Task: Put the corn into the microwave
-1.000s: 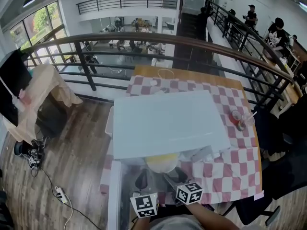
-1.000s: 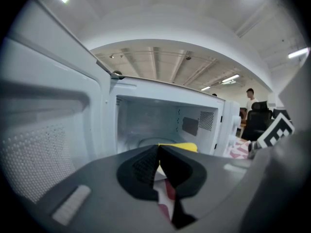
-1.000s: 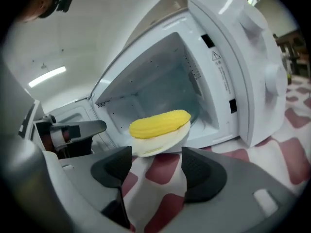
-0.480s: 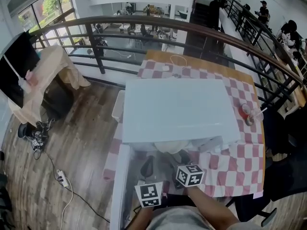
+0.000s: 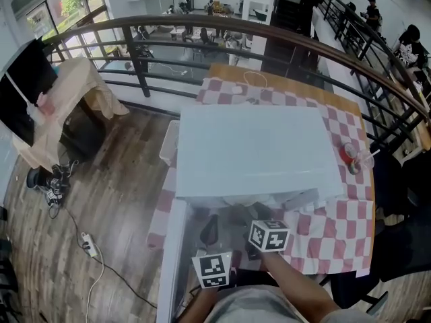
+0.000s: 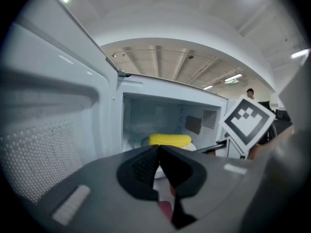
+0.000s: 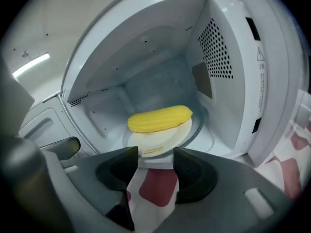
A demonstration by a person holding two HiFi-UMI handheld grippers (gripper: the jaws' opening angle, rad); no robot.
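The yellow corn lies on a white plate on the floor of the open white microwave. My right gripper is just in front of the plate's near rim. Its jaws are closing with a gap still between them, and only checked cloth shows through it. My left gripper is shut on nothing, left of the right one, and points into the microwave, where the corn shows past its tips. In the head view the microwave hides corn and plate. Both grippers, left and right, are at its mouth.
The microwave door swings out on the left and is close beside my left gripper. The table carries a red-and-white checked cloth. A red drink cup stands right of the microwave. A railing runs behind the table.
A second ago the pale plate showed at the microwave's mouth by my right gripper; now it is out of sight under the microwave's top. The head view has also shifted.
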